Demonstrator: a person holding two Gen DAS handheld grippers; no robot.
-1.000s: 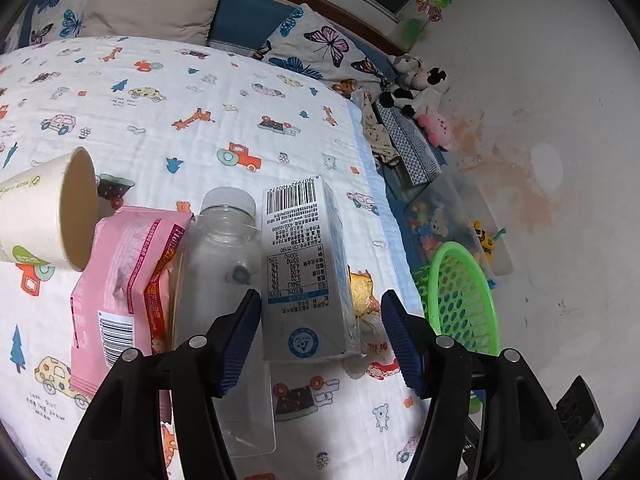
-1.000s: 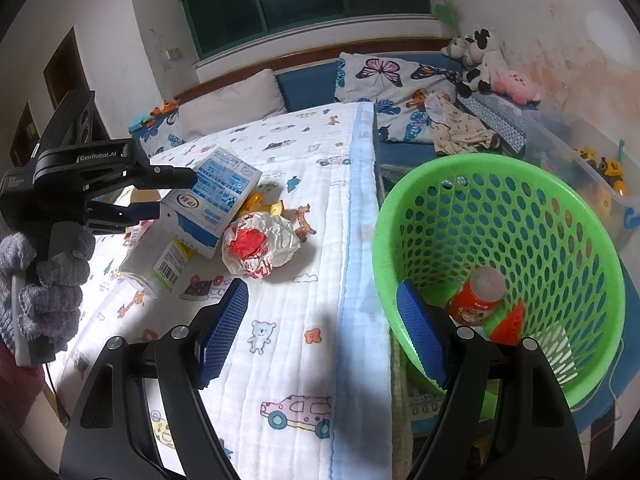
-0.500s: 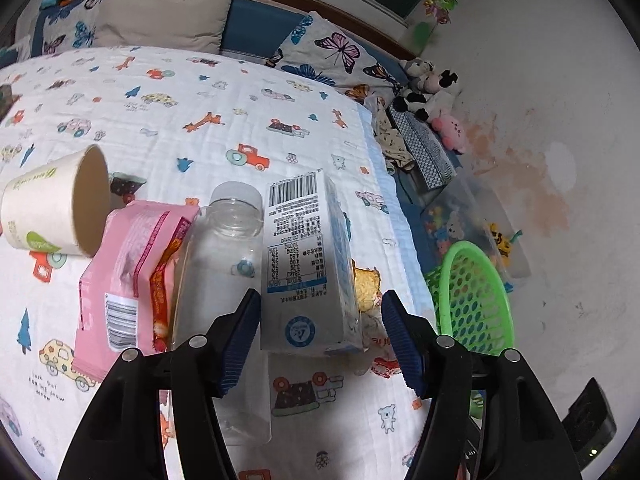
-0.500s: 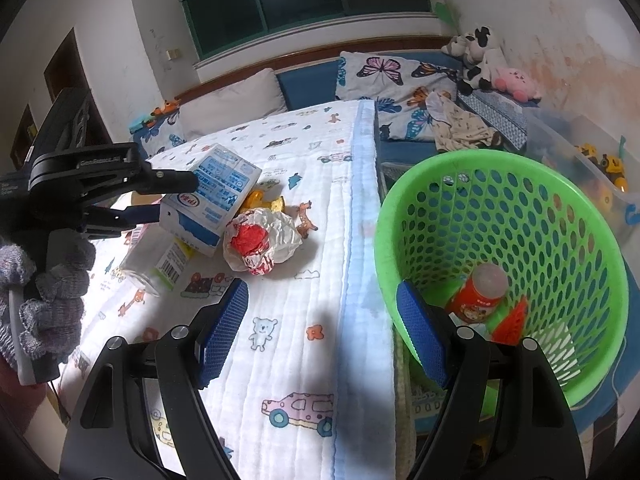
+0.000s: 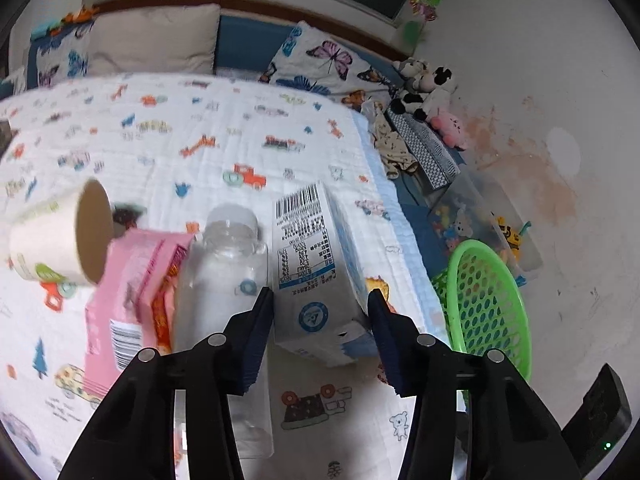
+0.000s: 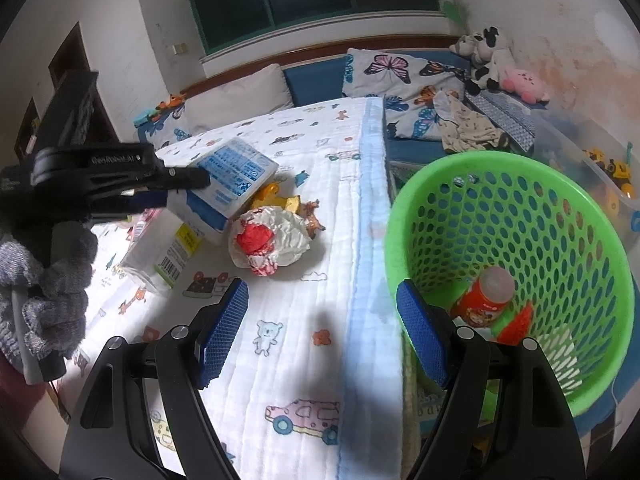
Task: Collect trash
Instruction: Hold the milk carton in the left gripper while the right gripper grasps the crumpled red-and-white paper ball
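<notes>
The left tongs [image 5: 320, 312] are clenched on a blue-and-white carton [image 5: 316, 276], one blue pad against each long side of its near end. The carton's long axis runs away from the camera, barcode end farthest; in the right wrist view the carton [image 6: 230, 182] sits tilted, its gripped end raised off the bed while the far lower end meets a crumpled white-and-red wrapper [image 6: 270, 240]. Whether the carton's underside touches the blanket cannot be told.

The right tongs [image 6: 322, 320] are released, jaws wide, holding nothing, poised over the edge of the bed [image 6: 320, 152] beside the green basket [image 6: 560, 208]. Their right finger covers part of the basket's near rim.

Beside the carton lies a clear plastic bottle [image 5: 224, 272] on its side, white cap pointing away, its base hidden behind the left finger. Left of it rests a pink packet [image 5: 128, 300], and a paper cup [image 5: 60, 240] lies on its side with the mouth turned toward the bottle; both are blurred.

Inside the basket a red bottle [image 6: 486, 298] lies with its pale cap uppermost, next to scraps too small to identify. A grey gloved hand [image 6: 52, 276] grips the left tool's handle.
</notes>
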